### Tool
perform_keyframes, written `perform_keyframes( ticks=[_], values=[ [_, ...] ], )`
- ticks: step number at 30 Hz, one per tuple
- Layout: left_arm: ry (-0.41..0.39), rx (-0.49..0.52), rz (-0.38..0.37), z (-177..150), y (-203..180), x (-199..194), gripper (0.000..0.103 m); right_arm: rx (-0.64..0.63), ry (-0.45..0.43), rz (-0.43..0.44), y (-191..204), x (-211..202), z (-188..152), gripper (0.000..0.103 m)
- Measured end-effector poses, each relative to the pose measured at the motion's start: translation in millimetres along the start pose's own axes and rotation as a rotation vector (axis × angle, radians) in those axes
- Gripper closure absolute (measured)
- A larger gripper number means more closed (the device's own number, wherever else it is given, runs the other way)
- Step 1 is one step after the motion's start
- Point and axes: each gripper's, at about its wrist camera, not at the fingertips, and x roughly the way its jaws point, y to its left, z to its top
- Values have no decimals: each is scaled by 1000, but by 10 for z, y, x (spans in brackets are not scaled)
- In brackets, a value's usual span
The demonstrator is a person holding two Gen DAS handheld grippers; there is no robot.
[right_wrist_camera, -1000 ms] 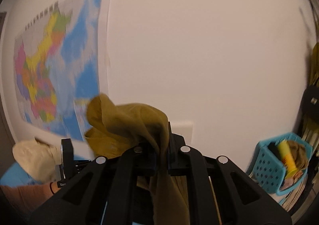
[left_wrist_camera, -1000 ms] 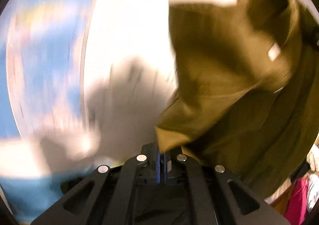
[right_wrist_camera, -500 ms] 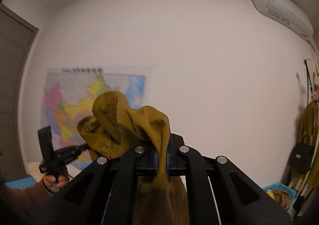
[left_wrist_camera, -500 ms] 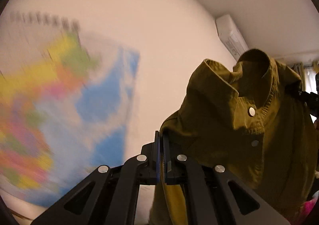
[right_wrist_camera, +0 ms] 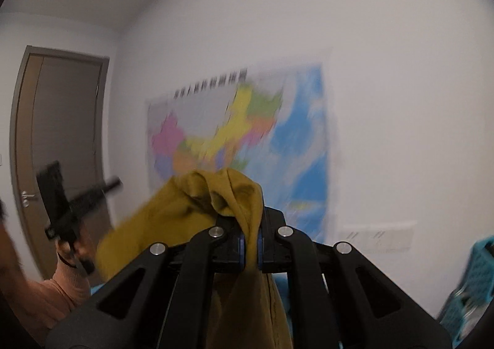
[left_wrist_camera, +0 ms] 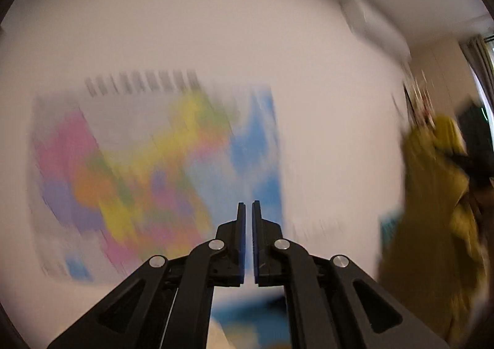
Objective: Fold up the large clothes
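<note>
White wall with map behind. Right gripper is clamped on the mustard shirt, which hangs downward; left gripper, closed and empty, is well apart at its left.

Soft, even indoor light is filling both views, casting no hard shadows or glare. Motion blur is smearing the wall map badly in the left wrist view and more mildly in the right, while the black gripper frames below it are staying sharp. Fisheye distortion is bending the door left of the map, and dark corners are ringing each picture.
</note>
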Motion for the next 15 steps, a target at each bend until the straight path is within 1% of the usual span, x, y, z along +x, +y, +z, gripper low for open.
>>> perform_keyframes(
  ticks=[1,2,3,4,5,6,7,8,9,10,11,12,13,15],
  values=[
    [51,5,-41,-153,-27,113,99,22,25,9,-24,136,-64,98],
    [104,23,-104,-315,-40,322,96,33,40,0,-40,262,-123,98],
    [156,40,-161,-542,-143,392,87,36,47,-15,-45,341,-171,98],
    [168,59,-172,-685,-218,368,79,51,61,-10,-55,413,-197,98],
    [181,95,-207,-846,-339,353,76,59,64,-11,-49,412,-227,98],
    [194,127,-261,-972,-452,335,70,58,64,-30,-41,460,-251,98],
    [189,159,-328,-1108,-604,298,60,70,66,-28,-63,480,-278,98],
    [175,167,-378,-1210,-700,227,53,86,71,-19,-87,517,-277,98],
    [166,176,-455,-1314,-783,166,35,92,72,-29,-92,543,-278,98],
    [155,187,-484,-1383,-863,130,30,96,74,-35,-108,532,-288,98],
    [138,197,-496,-1462,-901,95,30,101,79,-34,-120,563,-302,98],
    [127,209,-499,-1527,-954,71,22,108,81,-36,-132,587,-325,98],
    [129,245,-482,-1627,-1068,51,14,110,84,-35,-135,607,-344,98],
    [166,301,-419,-1790,-1197,125,15,111,89,-24,-115,608,-374,97]
  ],
)
